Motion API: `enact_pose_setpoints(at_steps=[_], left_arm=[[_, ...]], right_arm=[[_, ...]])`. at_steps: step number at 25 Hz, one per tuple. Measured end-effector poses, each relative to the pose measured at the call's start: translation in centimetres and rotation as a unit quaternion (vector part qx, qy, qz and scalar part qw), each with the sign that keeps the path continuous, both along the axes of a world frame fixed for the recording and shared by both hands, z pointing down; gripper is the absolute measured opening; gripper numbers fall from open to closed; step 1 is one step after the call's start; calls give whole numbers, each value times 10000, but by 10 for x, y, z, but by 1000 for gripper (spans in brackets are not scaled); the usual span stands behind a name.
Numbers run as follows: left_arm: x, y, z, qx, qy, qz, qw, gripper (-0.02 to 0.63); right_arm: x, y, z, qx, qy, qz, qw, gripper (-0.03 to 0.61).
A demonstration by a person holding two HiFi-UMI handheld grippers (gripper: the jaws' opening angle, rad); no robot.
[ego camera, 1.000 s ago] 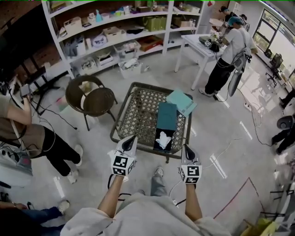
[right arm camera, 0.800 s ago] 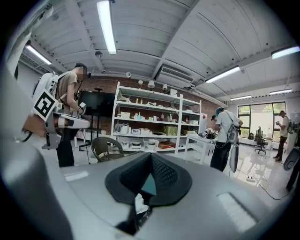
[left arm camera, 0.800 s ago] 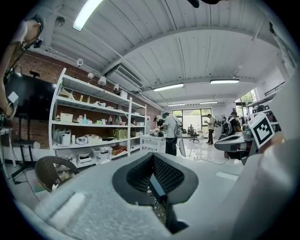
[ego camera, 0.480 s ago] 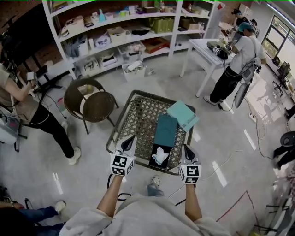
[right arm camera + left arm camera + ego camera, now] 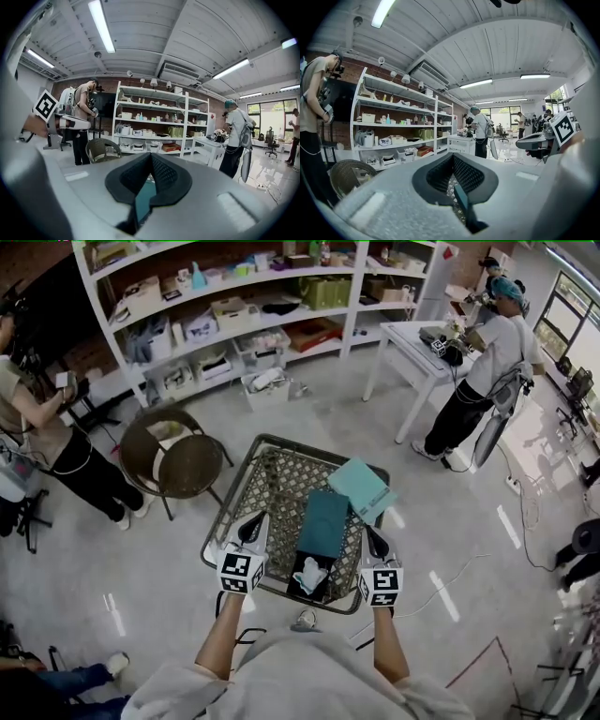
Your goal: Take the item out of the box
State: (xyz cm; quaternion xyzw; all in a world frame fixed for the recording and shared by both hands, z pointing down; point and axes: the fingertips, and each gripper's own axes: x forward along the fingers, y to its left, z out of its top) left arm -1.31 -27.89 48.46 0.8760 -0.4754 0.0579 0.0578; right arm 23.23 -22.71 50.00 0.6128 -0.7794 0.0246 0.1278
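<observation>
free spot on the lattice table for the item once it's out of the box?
Free: the left half of the lattice table, from left rim to the teal box, back to the far corner. Crowded: right half, with the box, the white item in its open near end, and the teal lid over the far right corner.

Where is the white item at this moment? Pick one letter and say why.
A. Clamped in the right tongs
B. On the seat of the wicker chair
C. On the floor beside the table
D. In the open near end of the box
D: in the head view the white item lies in the dark, uncovered end of the box, which rests on the lattice table.
</observation>
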Motion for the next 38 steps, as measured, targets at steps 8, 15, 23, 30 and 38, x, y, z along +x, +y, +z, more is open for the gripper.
enact_pose_setpoints(at_steps=[8,15,23,30,38], left_arm=[[13,-30,9,-73,-109,55,9999,5],[13,-46,15,-158,-81,280,9995,6],[12,-52,30,-327,-106,575,9978,5],[11,-45,54,-563,-155,712,9958,6],[16,-26,95,-922,-222,805,9922,6]], right_arm=[[12,-28,5,-68,-66,36,9999,0],[3,-39,10,-138,-103,211,9996,0],[-12,-39,20,-247,-140,412,9987,0],[-20,-28,47,-526,-165,474,9974,0],[-21,-4,91,-955,-207,493,9940,0]])
